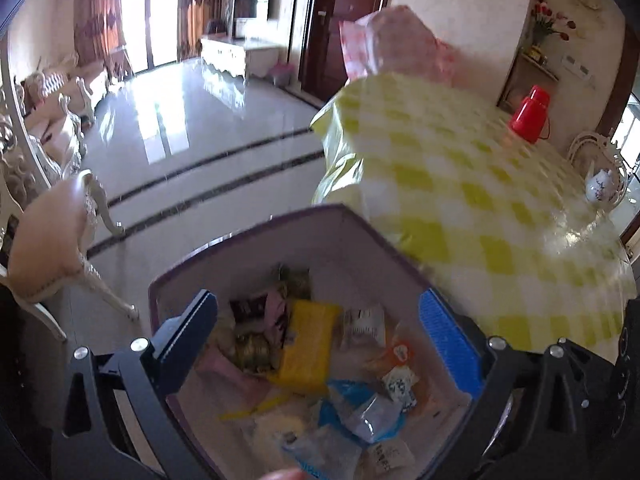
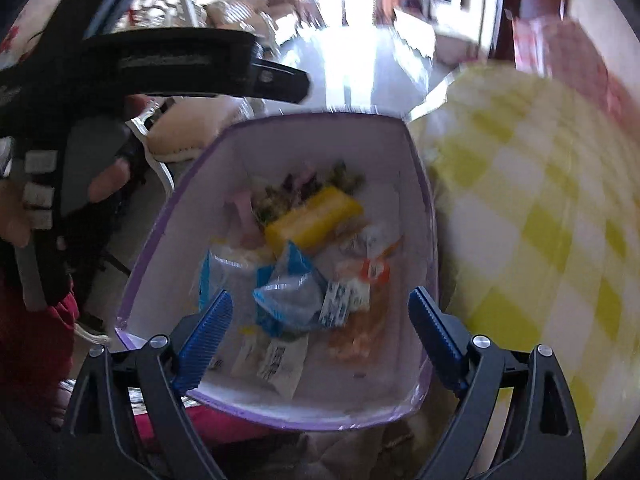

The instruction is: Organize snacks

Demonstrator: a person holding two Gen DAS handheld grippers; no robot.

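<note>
Both the left gripper (image 1: 320,344) and the right gripper (image 2: 320,336) stand wide with nothing between the pads, poised over the purple-rimmed box (image 2: 416,152) beside the table (image 1: 500,200). The snacks already lie heaped inside: blue packets (image 2: 284,296), an orange one (image 2: 372,272), the yellow pack (image 2: 316,220) farther back. The likeliest risk is that the two grippers, close together over one box, knock each other or tip its soft wall. The pink bag (image 1: 392,40) at the table's far corner, overhanging slightly, may slide off if jostled.
</note>
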